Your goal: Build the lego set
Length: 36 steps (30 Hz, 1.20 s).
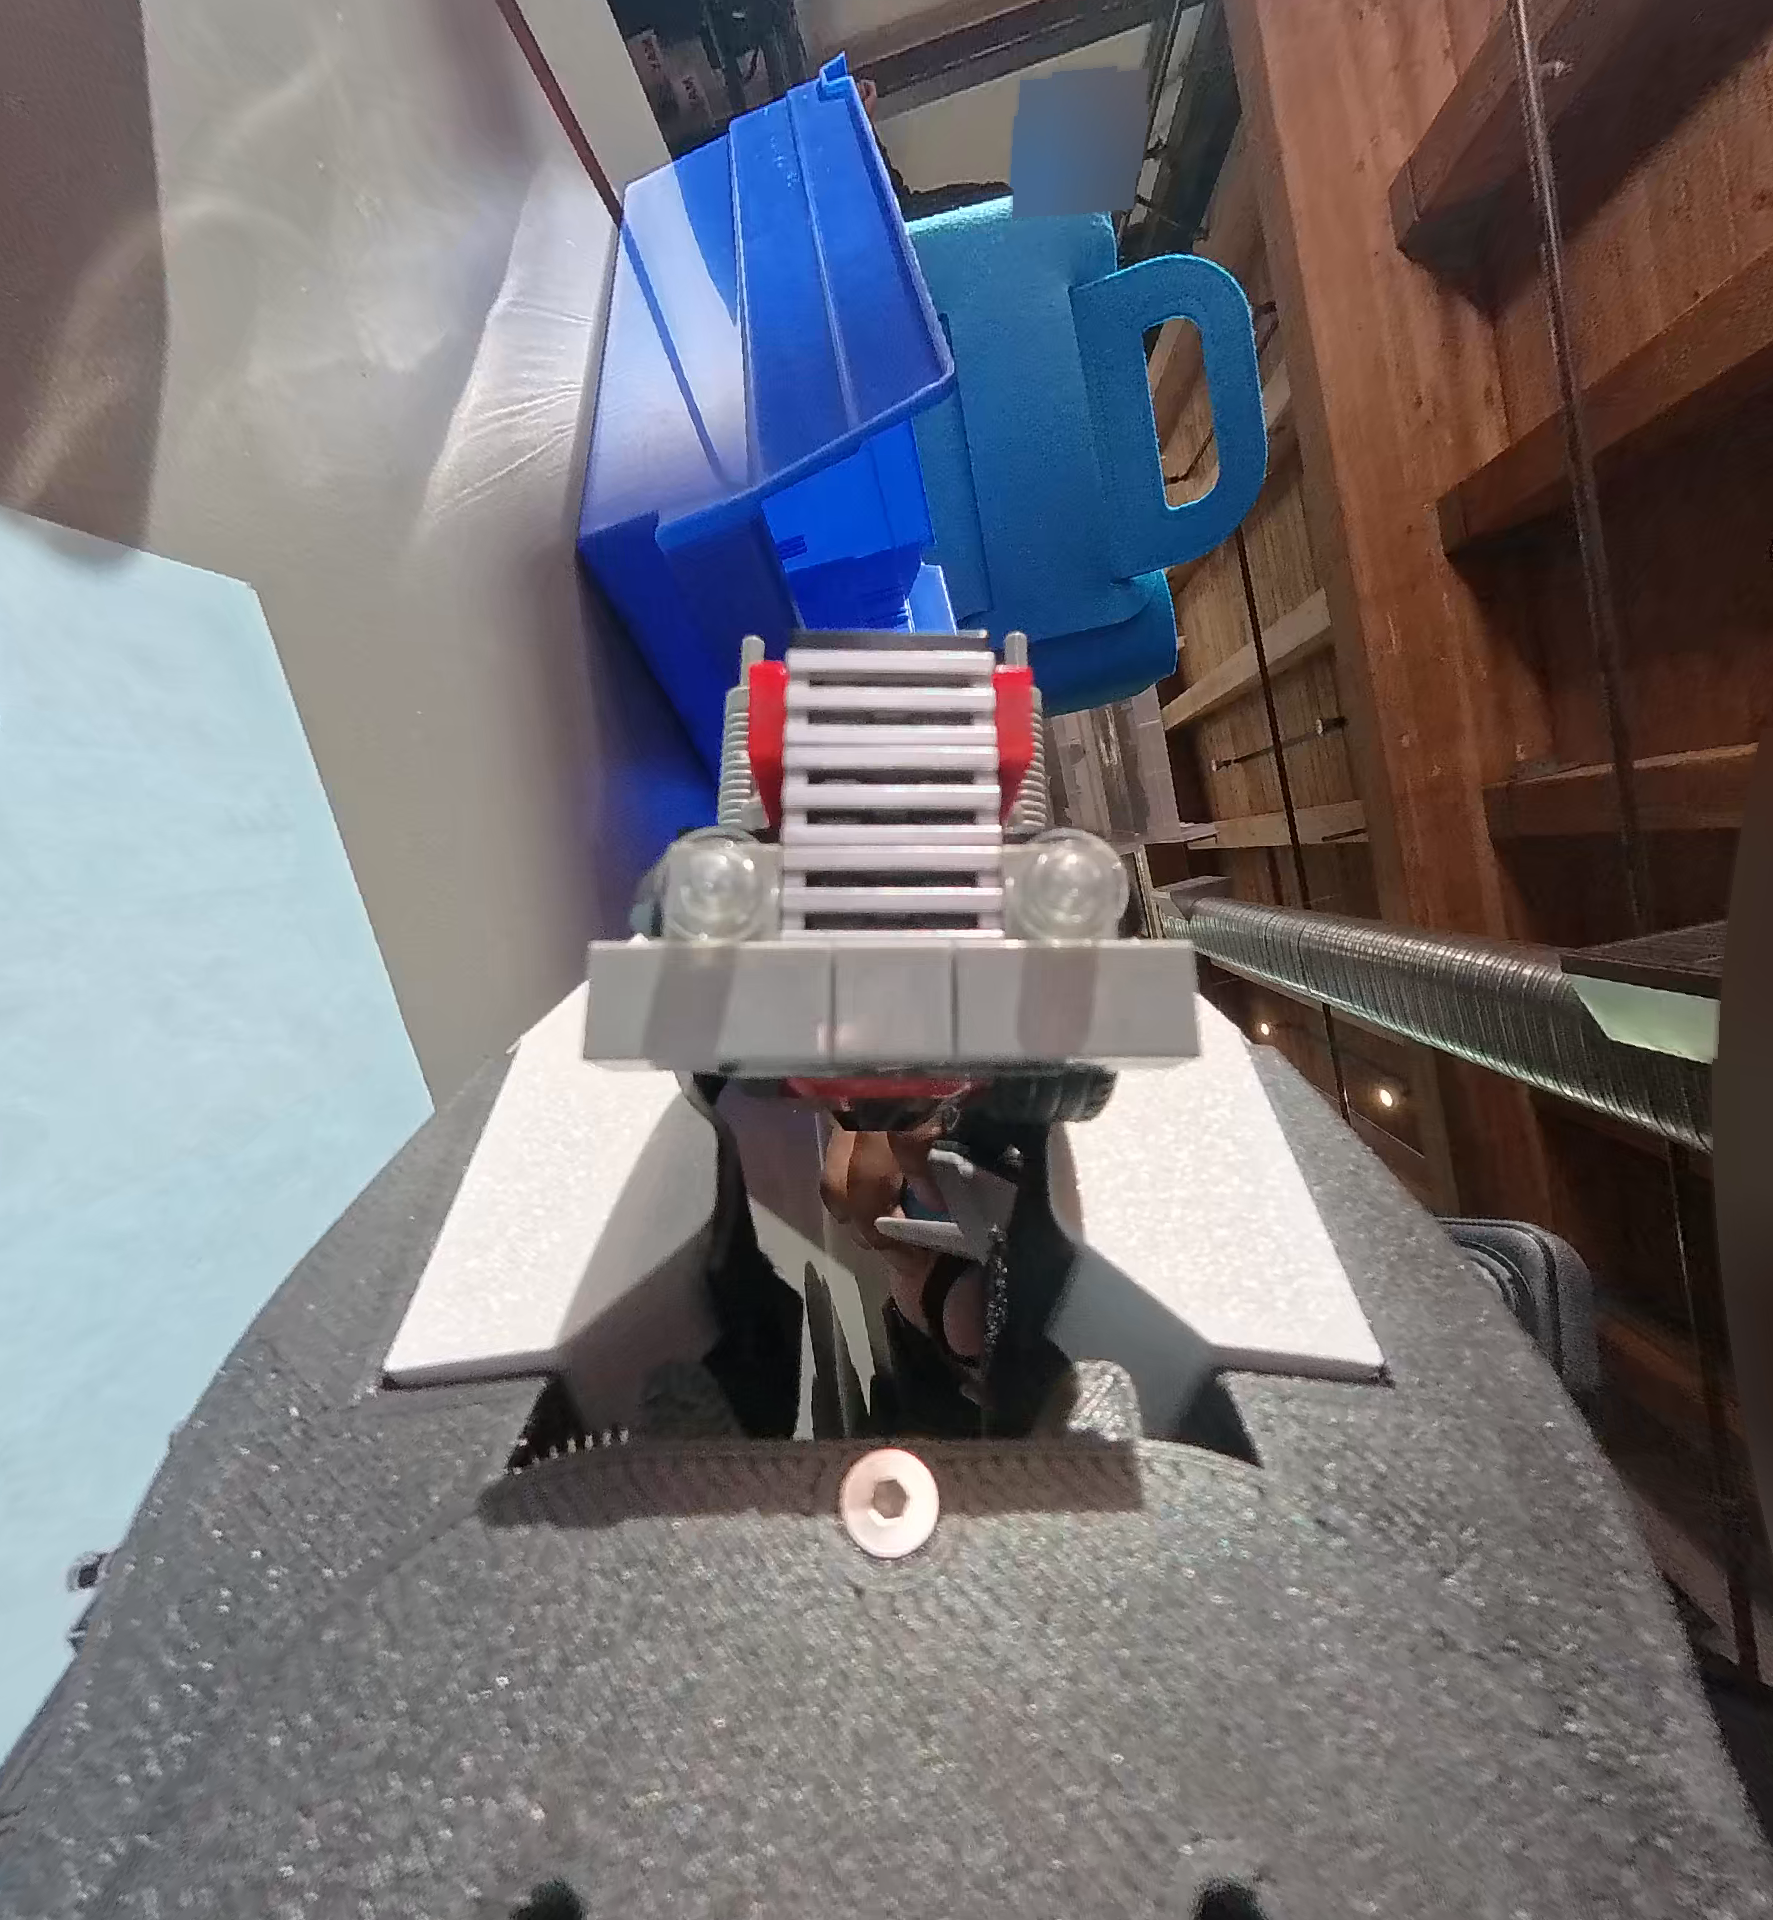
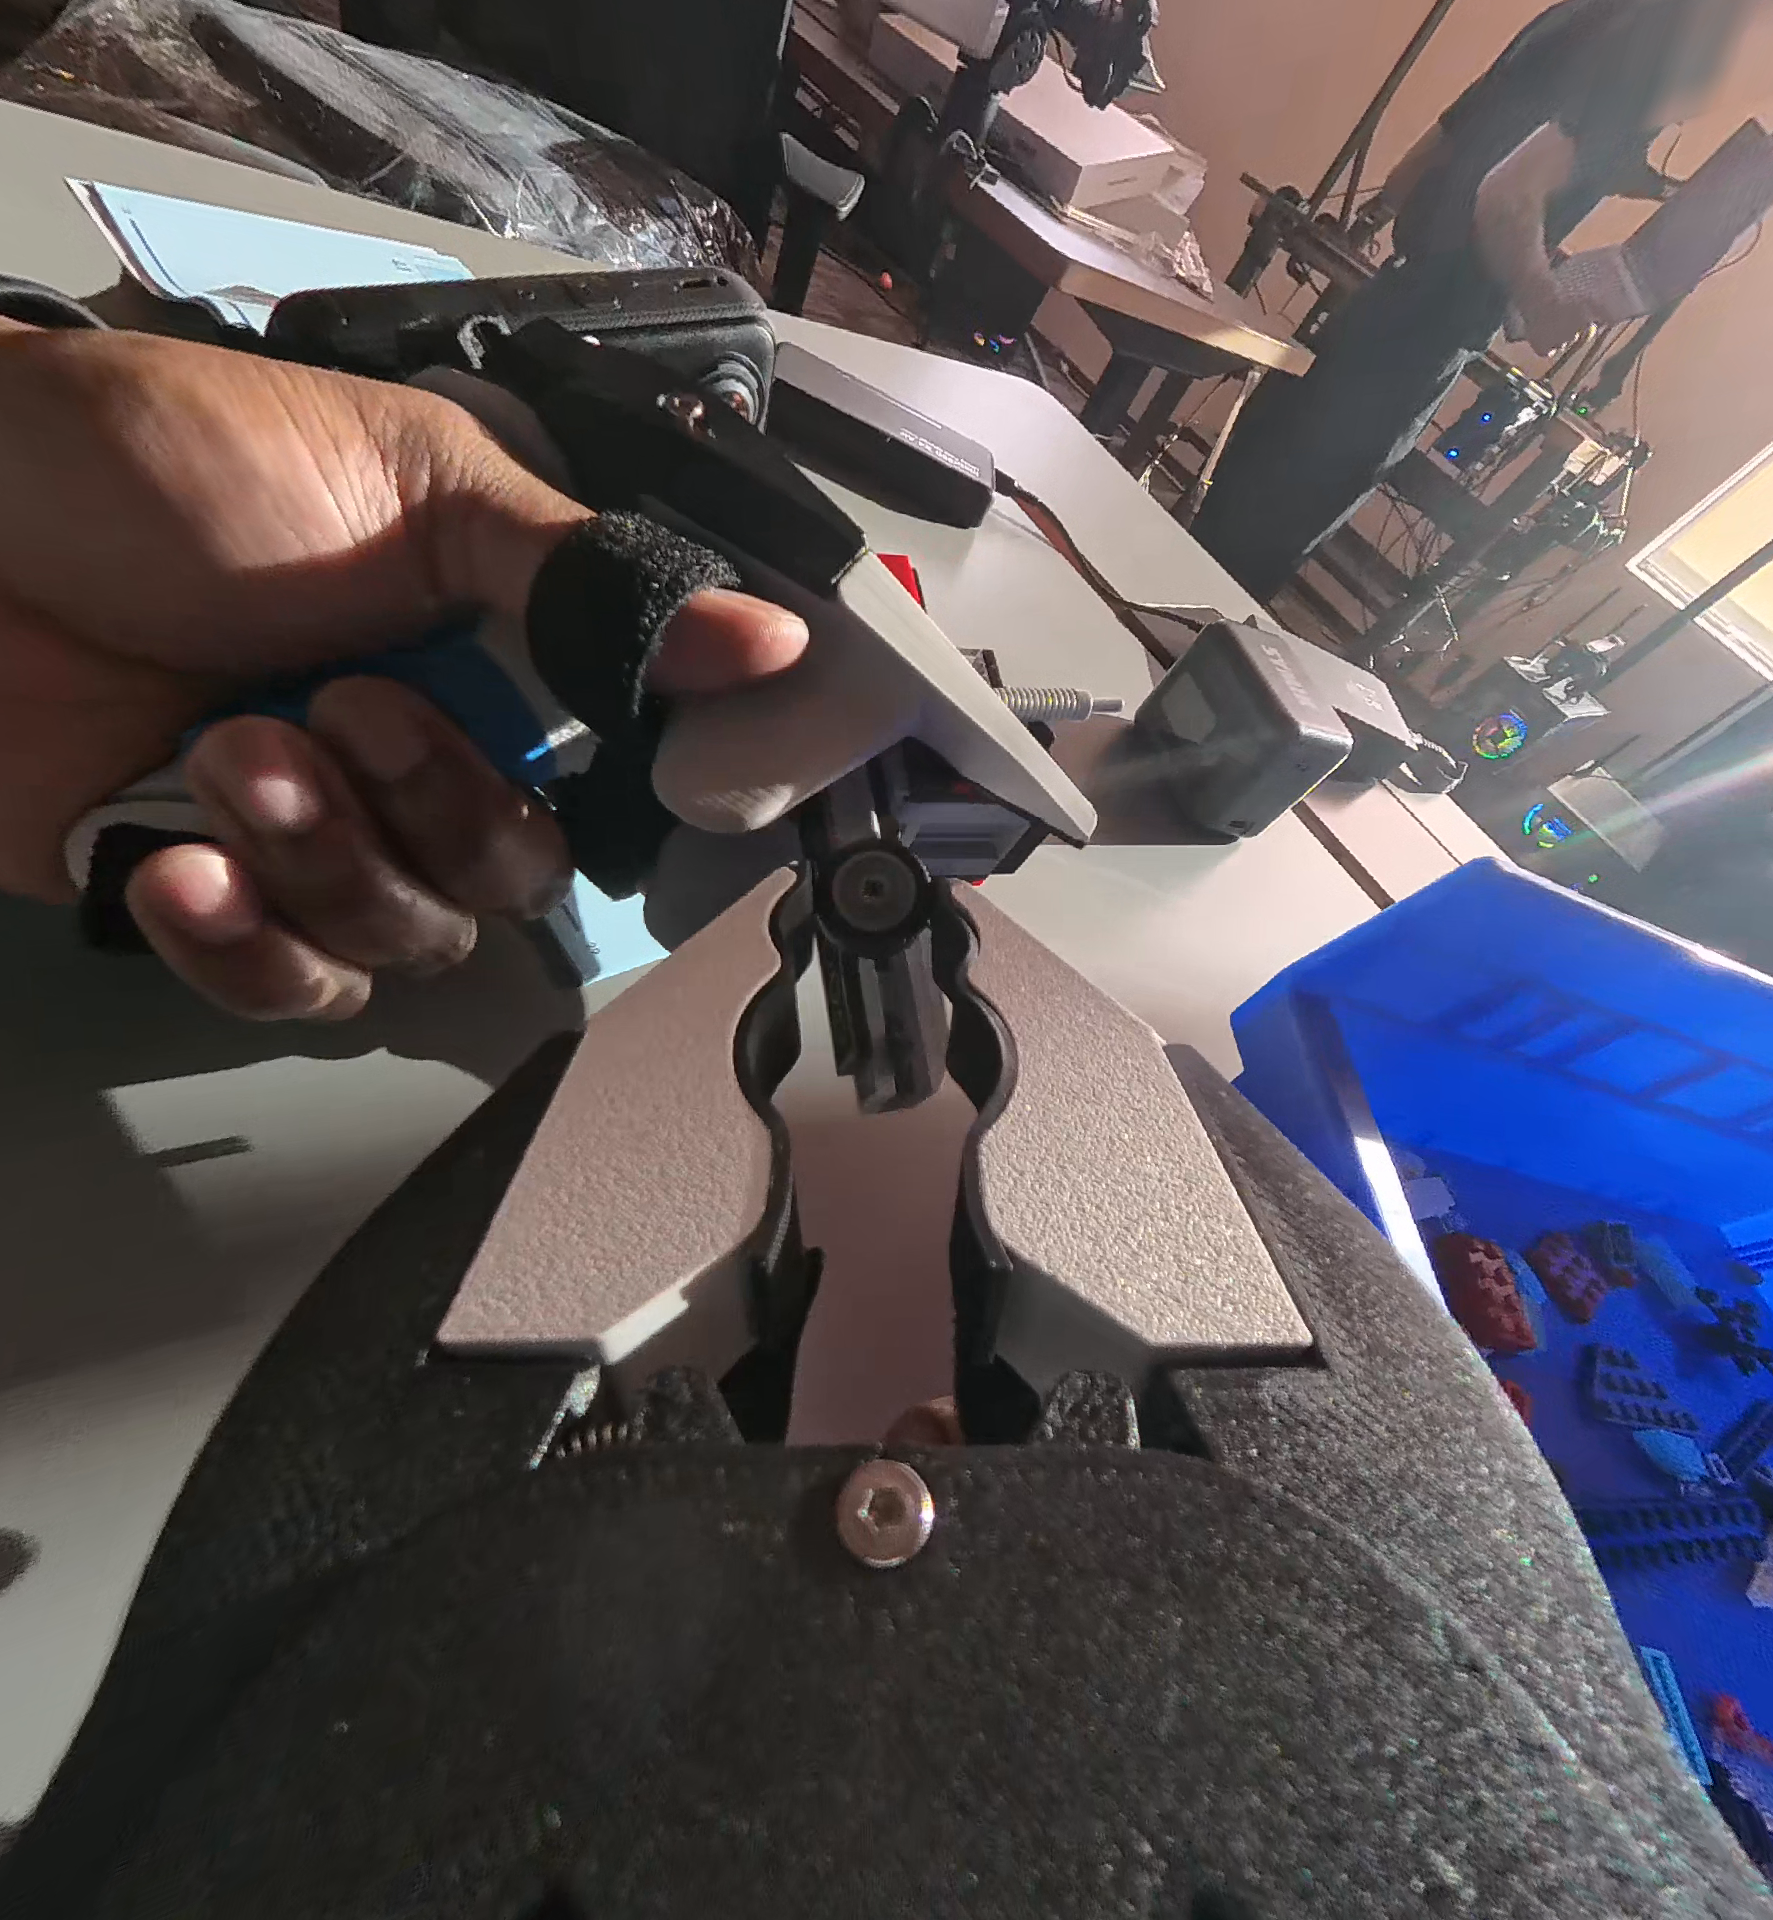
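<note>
A lego truck [image 1: 890,831] with a grey grille, red hood, clear headlights and grey bumper faces the left wrist camera. My left gripper [image 1: 892,1070] is shut on it, with the grey fingers [image 1: 549,1195] on either side of its body. In the right wrist view a hand holds that left gripper [image 2: 965,769] above the table, with the truck [image 2: 955,821] mostly hidden between its fingers. My right gripper [image 2: 877,925] is closed around a black wheel [image 2: 877,891] and a dark chassis piece [image 2: 887,1029] that hang under the truck.
A blue bin [image 2: 1588,1039] holding several loose bricks [image 2: 1640,1403] stands at the right; it also shows in the left wrist view [image 1: 757,364]. A light blue booklet [image 1: 82,935], a black box [image 2: 1246,738] and a black power brick [image 2: 892,457] lie on the white table [image 2: 1121,935]. A person [image 2: 1536,208] stands far behind. Spacing between my two grippers at the tips: around 4 cm.
</note>
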Motion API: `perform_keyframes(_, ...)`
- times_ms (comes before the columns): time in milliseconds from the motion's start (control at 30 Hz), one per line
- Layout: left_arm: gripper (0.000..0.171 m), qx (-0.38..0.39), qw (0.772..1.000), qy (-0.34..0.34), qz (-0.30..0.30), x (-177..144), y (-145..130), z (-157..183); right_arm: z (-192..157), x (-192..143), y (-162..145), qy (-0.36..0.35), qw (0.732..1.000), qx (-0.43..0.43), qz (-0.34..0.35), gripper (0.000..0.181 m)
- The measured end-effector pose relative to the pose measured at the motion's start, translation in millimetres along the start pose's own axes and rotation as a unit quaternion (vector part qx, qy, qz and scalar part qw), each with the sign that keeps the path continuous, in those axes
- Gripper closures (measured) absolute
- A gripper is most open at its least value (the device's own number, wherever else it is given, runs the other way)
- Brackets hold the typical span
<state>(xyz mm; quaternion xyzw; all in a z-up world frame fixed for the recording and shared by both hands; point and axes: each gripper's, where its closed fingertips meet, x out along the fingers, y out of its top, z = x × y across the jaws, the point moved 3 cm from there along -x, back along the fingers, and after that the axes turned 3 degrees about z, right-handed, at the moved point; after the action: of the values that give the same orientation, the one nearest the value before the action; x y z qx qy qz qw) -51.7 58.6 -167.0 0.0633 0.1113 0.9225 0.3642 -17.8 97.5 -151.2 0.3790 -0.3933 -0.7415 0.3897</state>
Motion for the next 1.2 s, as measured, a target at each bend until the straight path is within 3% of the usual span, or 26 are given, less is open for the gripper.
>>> perform_keyframes(833, 0.118, -0.008, 1.000, -0.015, 0.002, -0.3, -1.3, 2.1, 0.5, -0.1, -0.5, 0.012, 1.000, 0.023, 0.011, 0.157)
perform_keyframes(1200, 0.118, -0.023, 0.999, -0.030, 0.004, -0.3, -2.8, 4.2, -1.8, -0.5, -2.3, 0.011, 1.000, -0.009, 0.018, 0.156)
